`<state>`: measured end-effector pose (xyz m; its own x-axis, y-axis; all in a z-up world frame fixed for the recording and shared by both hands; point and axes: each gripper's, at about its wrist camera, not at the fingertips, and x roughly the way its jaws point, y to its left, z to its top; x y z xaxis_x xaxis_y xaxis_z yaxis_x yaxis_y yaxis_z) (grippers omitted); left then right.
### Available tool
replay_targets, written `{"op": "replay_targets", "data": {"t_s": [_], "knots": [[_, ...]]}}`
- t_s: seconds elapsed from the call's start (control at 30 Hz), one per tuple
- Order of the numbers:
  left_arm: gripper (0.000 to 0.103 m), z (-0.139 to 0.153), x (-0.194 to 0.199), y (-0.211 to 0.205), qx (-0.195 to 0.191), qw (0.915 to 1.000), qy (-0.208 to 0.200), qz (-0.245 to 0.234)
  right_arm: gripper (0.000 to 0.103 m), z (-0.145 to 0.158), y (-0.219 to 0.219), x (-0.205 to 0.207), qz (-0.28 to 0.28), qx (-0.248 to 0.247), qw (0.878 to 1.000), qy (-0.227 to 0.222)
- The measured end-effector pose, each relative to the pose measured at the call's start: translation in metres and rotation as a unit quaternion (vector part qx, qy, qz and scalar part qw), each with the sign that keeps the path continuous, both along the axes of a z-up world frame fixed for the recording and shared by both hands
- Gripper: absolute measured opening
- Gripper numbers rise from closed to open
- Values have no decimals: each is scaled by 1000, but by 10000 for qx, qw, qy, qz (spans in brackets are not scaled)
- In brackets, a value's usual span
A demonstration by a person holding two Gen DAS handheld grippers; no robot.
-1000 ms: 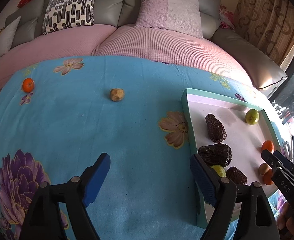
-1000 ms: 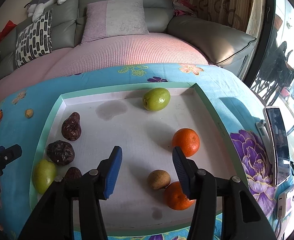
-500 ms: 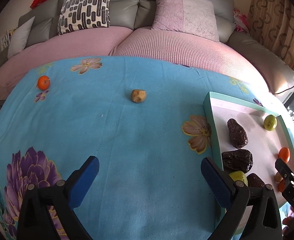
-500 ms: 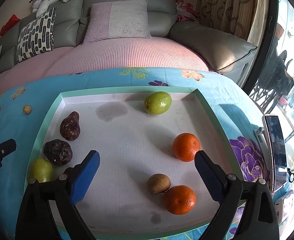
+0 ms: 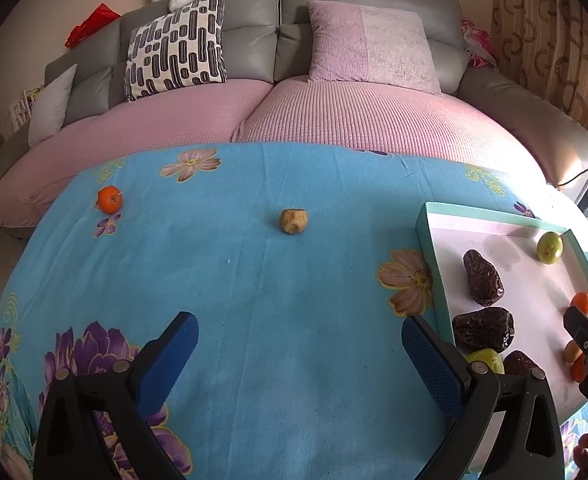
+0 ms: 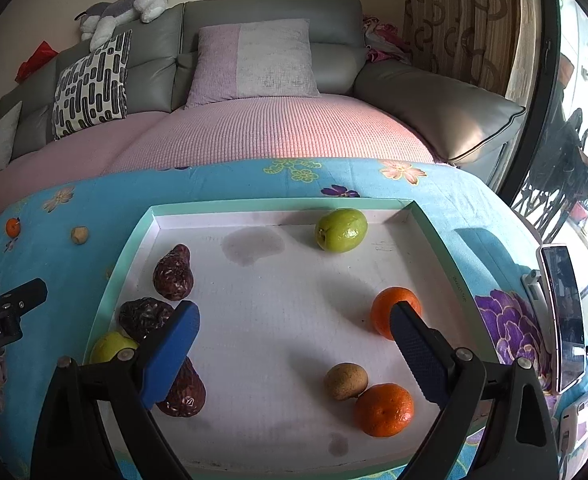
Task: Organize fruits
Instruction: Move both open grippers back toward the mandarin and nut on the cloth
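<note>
Both jaws spread wide, empty, since a second ago; small tan round fruit [image 5: 293, 221] lay ahead of left jaws, next pick likely.

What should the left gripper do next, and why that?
Probably ease the left gripper forward toward the tan fruit. Its jaws are open and empty, that fruit lies almost straight ahead on the blue cloth, and it and the small orange sit outside the tray.
</note>
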<state>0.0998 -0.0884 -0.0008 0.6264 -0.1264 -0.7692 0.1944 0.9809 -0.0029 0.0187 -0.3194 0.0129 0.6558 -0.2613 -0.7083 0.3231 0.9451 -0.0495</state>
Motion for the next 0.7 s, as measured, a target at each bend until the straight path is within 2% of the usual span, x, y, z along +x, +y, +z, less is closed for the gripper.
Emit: {"op": "replay_targets", "data": {"t_s": [0.17,0.43,0.7], "knots": [[103,7,4,13,158,9996,-159,164,96,3,11,5,117,-123,9999,7],[103,15,13,52,239,9973,-283,626,96,13,33,9,345,68,9990,-263],[103,24,19,96,323,9921,-413,1141,96,8,68,23,738,133,9970,-177]]}}
